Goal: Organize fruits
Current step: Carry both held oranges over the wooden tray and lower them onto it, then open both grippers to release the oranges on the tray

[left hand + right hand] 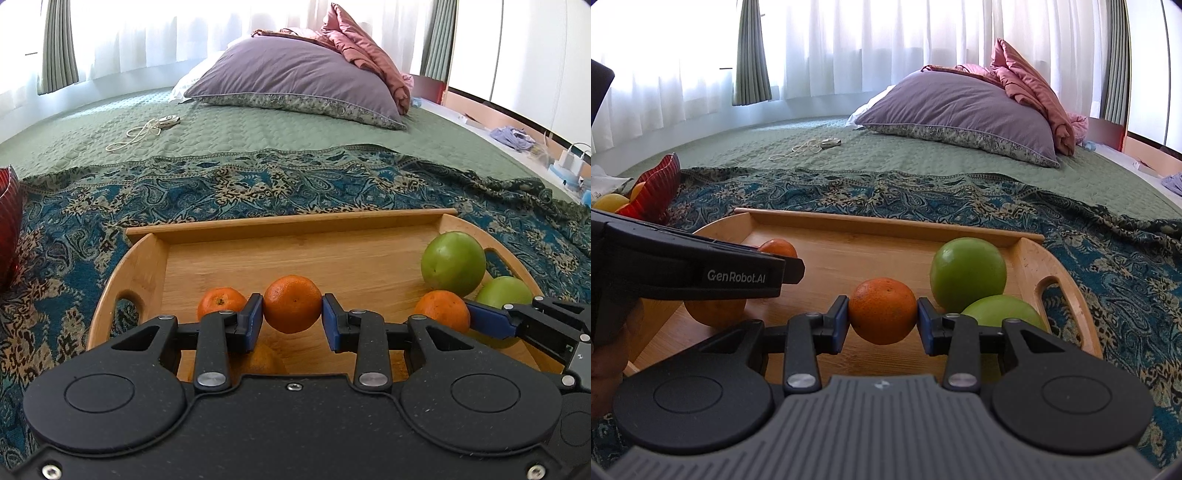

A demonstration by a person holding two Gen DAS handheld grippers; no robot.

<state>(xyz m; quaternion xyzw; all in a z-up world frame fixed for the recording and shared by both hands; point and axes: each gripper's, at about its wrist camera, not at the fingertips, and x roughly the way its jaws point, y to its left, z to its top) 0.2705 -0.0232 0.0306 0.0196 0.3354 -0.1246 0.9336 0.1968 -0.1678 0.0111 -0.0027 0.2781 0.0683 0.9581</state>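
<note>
Sunlit curtains back a bed where a wooden tray sits on a patterned throw. Left gripper has its jaws clamped on an orange near the tray's near edge; right gripper likewise grips another orange. Two green apples crowd the tray's right end. Oranges look firm, light, slightly slick; holding across the widest girth seems soundest.
</note>
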